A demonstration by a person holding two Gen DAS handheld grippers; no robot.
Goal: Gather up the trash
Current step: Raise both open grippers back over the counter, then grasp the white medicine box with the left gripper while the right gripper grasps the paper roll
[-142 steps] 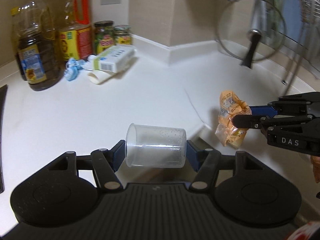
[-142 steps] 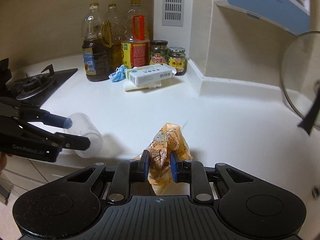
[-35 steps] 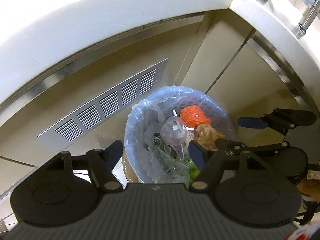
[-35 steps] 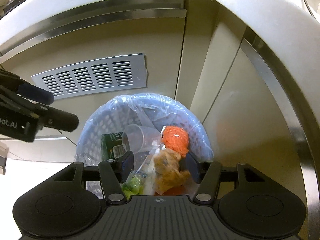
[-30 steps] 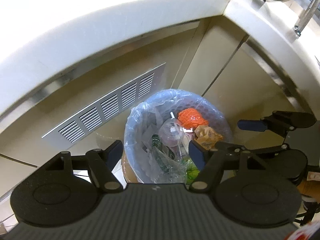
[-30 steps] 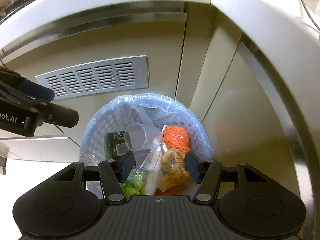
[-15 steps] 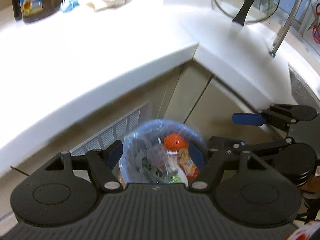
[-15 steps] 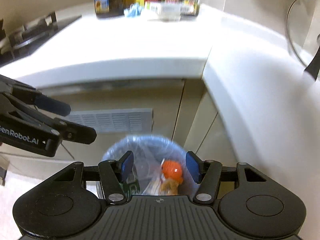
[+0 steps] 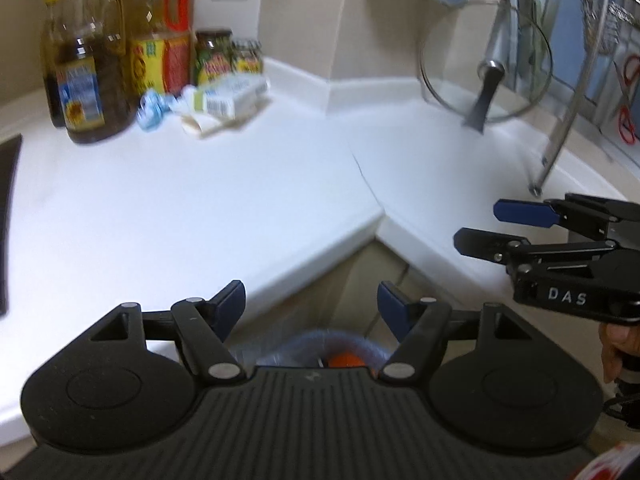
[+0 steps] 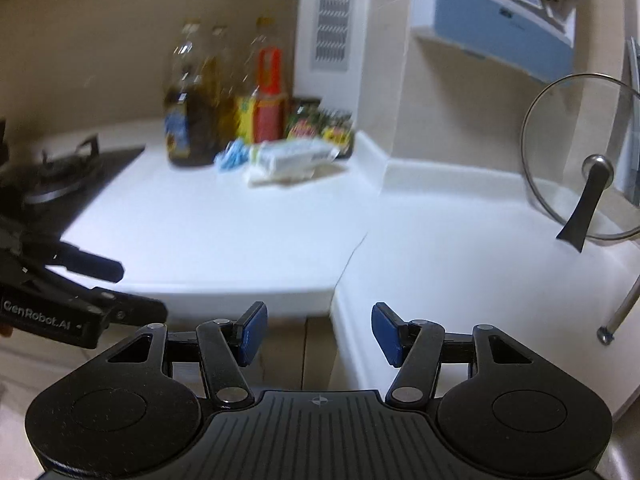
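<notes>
My left gripper stands open and empty at the white counter's front corner. Below it, only a sliver of the blue-bagged trash bin shows, with something orange inside. My right gripper is open and empty too; the left wrist view has the right gripper at the right, over the counter edge. At the back of the counter lie a crumpled blue item, a white box and a crumpled white paper. The bin is hidden in the right wrist view.
Oil bottles and jars stand against the back wall. A glass pot lid leans at the right. A gas stove sits on the left. A metal rack leg stands on the right counter.
Both grippers have risen from over the bin to counter height and tipped upward. The clear cup and orange wrapper they held earlier lie in the bin; both grippers are empty.
</notes>
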